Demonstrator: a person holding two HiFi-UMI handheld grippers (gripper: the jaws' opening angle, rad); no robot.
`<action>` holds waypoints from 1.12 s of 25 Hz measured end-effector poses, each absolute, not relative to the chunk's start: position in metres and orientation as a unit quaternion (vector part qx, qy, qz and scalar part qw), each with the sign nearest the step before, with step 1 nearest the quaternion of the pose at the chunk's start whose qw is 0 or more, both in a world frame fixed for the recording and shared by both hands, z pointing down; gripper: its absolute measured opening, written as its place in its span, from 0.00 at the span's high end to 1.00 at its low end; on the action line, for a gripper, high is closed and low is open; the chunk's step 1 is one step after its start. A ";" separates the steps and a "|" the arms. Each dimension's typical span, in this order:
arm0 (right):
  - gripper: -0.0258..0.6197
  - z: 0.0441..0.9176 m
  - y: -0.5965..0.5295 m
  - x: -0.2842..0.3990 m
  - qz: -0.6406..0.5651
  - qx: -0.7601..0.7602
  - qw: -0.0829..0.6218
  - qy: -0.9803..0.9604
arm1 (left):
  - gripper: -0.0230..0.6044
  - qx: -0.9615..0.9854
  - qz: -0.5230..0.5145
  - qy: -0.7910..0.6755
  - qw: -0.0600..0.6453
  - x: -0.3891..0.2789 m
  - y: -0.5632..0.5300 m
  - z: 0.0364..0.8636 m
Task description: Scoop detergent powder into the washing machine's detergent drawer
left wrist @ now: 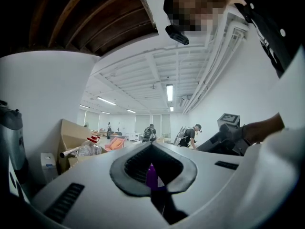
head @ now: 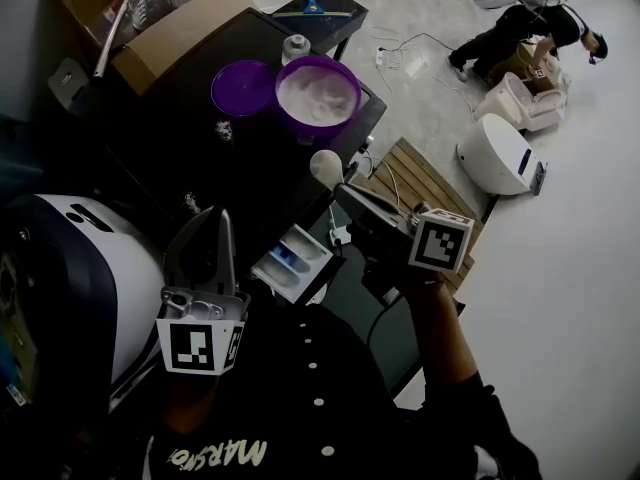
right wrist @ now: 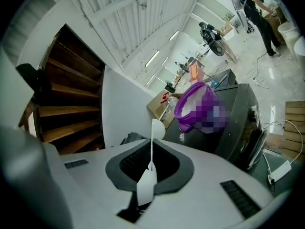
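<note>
Left hand-held gripper [head: 218, 223] sits closest, low by the washing machine [head: 100, 268], jaws together w/ nothing between them. Right hand-held gripper [head: 347, 192] is clamped on the tail end of the scoop [head: 325, 168]; its thin handle runs up between the pads to the round bowl. The scoop hangs in the air past the edge of the dark surface [head: 200, 158], roughly between the purple bowl [head: 318, 93] of powder and the open detergent drawer [head: 293, 260]. Can't tell if it's loaded.

Handling, as I judge it: white plastic scoop, v. light, slim handle prob. flexes a bit, so grip far back as now and keep the bowl level. Powder is loose and spills w/ any tilt or jolt. Drawer slots look narrow, so tip slowly, close over the slot.

Count: 2 grippers, 1 scoop, 1 drawer (several compartments, no. unclear), 1 purple bowl, 1 purple lid [head: 243, 86] beside it, 1 small white jar [head: 295, 46] behind.
</note>
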State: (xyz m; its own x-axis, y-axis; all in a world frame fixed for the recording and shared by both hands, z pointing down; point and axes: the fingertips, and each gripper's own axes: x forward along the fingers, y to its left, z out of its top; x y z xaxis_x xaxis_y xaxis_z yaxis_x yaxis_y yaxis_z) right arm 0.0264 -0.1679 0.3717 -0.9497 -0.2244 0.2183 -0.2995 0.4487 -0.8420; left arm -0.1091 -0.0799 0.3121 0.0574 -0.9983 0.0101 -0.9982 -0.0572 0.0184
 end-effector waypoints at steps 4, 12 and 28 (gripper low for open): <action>0.91 0.381 -0.138 0.034 0.512 0.142 0.051 -0.846 | 0.94 0.728 -0.002 -0.686 0.006 -0.104 -0.076 0.311; 0.91 0.400 -0.095 0.046 0.538 0.126 0.070 -0.831 | 0.94 0.725 -0.004 -0.689 -0.007 -0.099 -0.072 0.303; 0.91 0.448 -0.051 0.039 0.514 0.092 0.168 -0.836 | 0.94 0.697 0.009 -0.717 0.007 -0.099 -0.041 0.320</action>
